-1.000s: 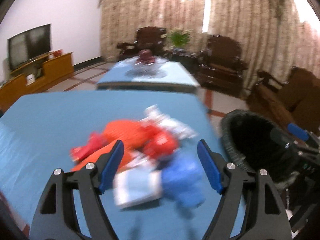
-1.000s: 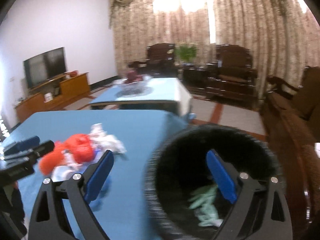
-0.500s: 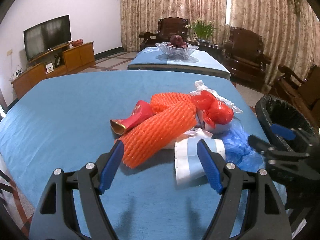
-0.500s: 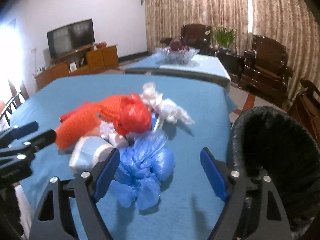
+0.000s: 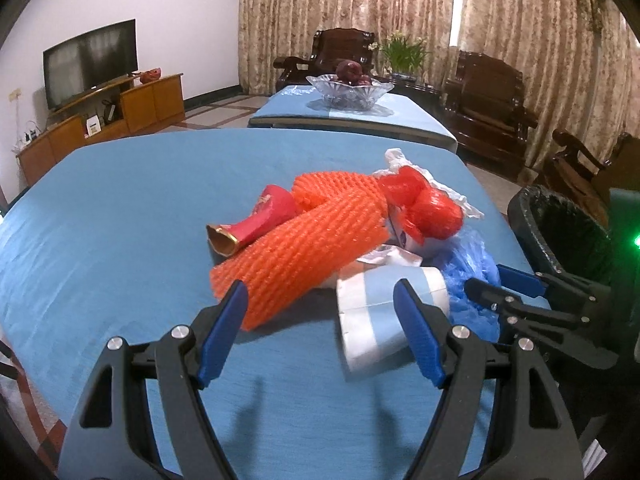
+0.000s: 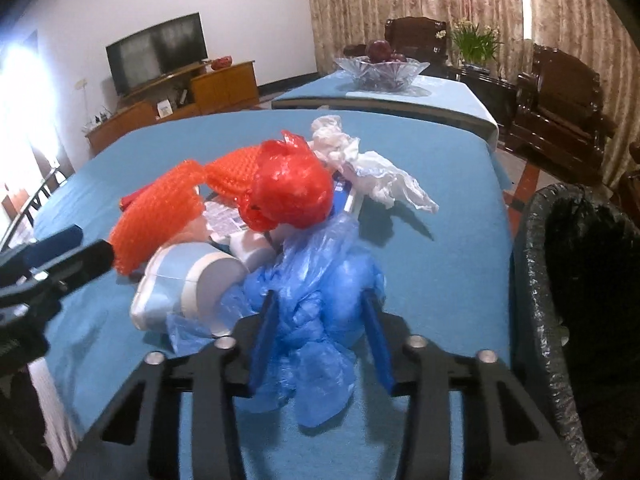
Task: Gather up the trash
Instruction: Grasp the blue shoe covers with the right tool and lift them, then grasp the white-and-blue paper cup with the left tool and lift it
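1. Closing the right gripper (image 6: 318, 334) on the blue plastic bag (image 6: 316, 312): jaws having just been narrowing, crumpled film bunched between the blue pads and apparently pinched, bag not yet lifted off the blue table (image 6: 440, 264).
2. Holding the left gripper (image 5: 320, 330) wide apart, hovering low over the table, gripping nothing; pale blue-and-white cup (image 5: 384, 308) lying tipped just past its right pad at 1 o'clock, end of the orange foam net (image 5: 304, 252) just beyond its left pad at 11 o'clock.
3. Leaving the heap mostly untouched: red plastic bag (image 6: 292, 188) sitting on top at 12 o'clock in the right wrist view, white crumpled paper (image 6: 372, 168) beyond it at 1 o'clock, red wrapper with gold rim (image 5: 256, 224) at 10 o'clock of the net in the left wrist view.
4. Waiting at 3 o'clock of the pile, off the table edge: the black-lined trash bin (image 6: 560, 280), contents too dark to make out.
5. Judging progress as early: nearly all trash lying on the table, blue bag first in line for the bin, cup and net likely next for the left side.
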Tool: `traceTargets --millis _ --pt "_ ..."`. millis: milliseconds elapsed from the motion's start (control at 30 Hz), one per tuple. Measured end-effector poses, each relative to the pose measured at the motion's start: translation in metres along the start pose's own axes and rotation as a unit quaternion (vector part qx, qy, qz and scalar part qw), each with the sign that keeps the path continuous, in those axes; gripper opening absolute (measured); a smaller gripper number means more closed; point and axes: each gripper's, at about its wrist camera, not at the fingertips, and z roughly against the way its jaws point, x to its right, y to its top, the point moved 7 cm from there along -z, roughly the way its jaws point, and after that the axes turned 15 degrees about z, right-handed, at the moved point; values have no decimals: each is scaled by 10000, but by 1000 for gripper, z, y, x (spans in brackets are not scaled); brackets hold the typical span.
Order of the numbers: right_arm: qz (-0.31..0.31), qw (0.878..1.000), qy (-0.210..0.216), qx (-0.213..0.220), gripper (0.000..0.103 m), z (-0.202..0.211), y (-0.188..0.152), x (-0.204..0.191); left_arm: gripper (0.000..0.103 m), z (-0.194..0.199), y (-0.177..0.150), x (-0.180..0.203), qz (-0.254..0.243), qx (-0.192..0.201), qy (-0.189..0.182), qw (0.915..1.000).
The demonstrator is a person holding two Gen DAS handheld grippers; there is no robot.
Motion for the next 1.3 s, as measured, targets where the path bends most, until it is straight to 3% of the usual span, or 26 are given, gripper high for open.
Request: traceTargets --millis 133,433,600,767,833,900,933,1100,1200,1300 --pt "5 9999 -88 124 28 16 0 7 73 -3 -6 8 -42 -75 -52 9999" --pt "7 9985 -410 354 27 57 2 30 80 -12 -20 38 -80 -257 -222 9994" --pt "6 9981 -491 384 27 67 -1 39 86 -23 -26 48 -50 -312 -68 9995" --pt "-56 9979 -529 359 27 67 -5 46 85 -36 -30 49 97 -442 10 9990" --pt "-80 9978 -538 371 27 67 -6 48 78 -39 -32 49 138 -493 22 9987" --pt "-88 9977 -547 383 28 68 -6 49 62 -41 -34 49 181 -562 14 9983" --pt "-95 9976 -552 394 28 69 -6 50 59 -40 -34 50 195 -577 -33 9981" --pt "-135 9970 -587 480 28 76 -5 53 28 -27 -32 60 58 -501 -159 9986" --pt "-160 9965 -614 545 28 82 -3 54 16 -22 -33 66 36 -527 -288 9982" --pt "-175 9964 -615 564 28 85 -2 56 19 -20 -36 69 -58 -520 -255 9983"
